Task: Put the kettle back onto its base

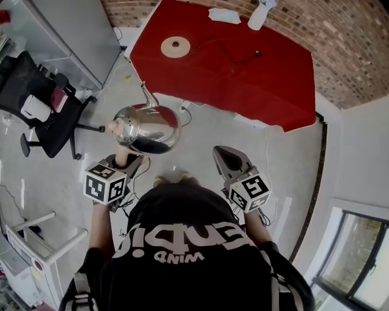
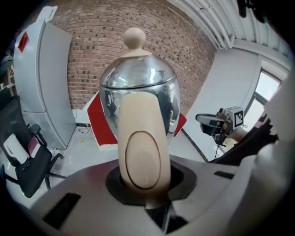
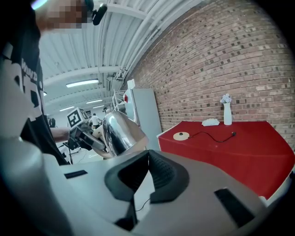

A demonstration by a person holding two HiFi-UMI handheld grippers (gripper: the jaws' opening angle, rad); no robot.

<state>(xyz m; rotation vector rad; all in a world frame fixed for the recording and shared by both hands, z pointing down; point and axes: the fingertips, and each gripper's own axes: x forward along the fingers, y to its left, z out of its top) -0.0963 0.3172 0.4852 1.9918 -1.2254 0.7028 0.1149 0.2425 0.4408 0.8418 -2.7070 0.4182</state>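
A shiny steel kettle (image 1: 150,127) with a cream handle (image 2: 140,147) and a round cream lid knob (image 2: 134,37) hangs in the air over the floor, short of the red table (image 1: 243,85). My left gripper (image 1: 124,159) is shut on the handle, and the kettle stands upright. The round cream base (image 1: 175,47) lies on the table's near left part, its black cable running right. The right gripper view shows the kettle (image 3: 120,131) at left and the base (image 3: 181,135) beyond. My right gripper (image 1: 223,155) is shut and empty, to the right of the kettle.
A white vase (image 1: 260,13) and a folded white cloth (image 1: 225,15) sit at the table's far edge by the brick wall. A black office chair (image 1: 42,103) and a grey cabinet (image 1: 67,30) stand to the left. A white rack (image 1: 36,243) is near left.
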